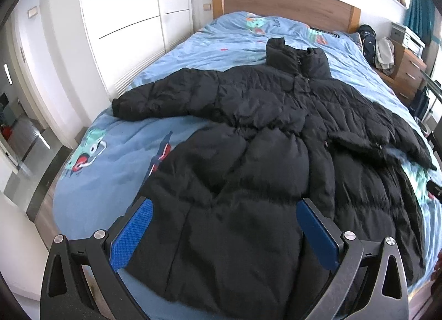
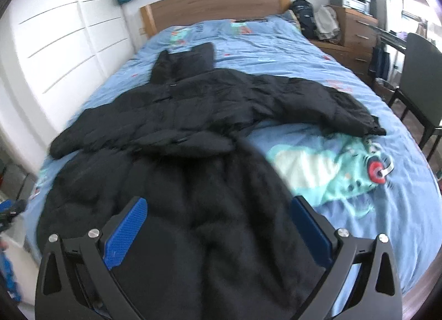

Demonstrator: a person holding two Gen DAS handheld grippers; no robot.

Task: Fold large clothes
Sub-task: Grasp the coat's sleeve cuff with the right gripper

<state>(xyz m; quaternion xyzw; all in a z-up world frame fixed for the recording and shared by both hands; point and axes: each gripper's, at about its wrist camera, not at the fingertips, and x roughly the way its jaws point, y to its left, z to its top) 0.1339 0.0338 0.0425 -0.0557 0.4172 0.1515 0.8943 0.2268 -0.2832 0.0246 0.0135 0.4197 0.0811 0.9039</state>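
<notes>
A long black puffer coat (image 1: 262, 140) lies spread front-up on the blue bed, collar toward the headboard, both sleeves stretched out sideways. It also shows in the right wrist view (image 2: 179, 132). My left gripper (image 1: 223, 204) is open and empty, hovering over the coat's lower left part near the hem. My right gripper (image 2: 218, 204) is open and empty, hovering over the coat's lower right part near the hem. The blue pads (image 1: 132, 234) of both grippers stand wide apart, with coat fabric below and between them.
The bed has a blue cartoon-print duvet (image 1: 110, 159) and a wooden headboard (image 1: 287, 2). White wardrobes (image 1: 124, 16) stand along the left. A wooden dresser (image 2: 356, 41) with a backpack (image 2: 304, 16) and a dark chair (image 2: 420, 71) stand at the right.
</notes>
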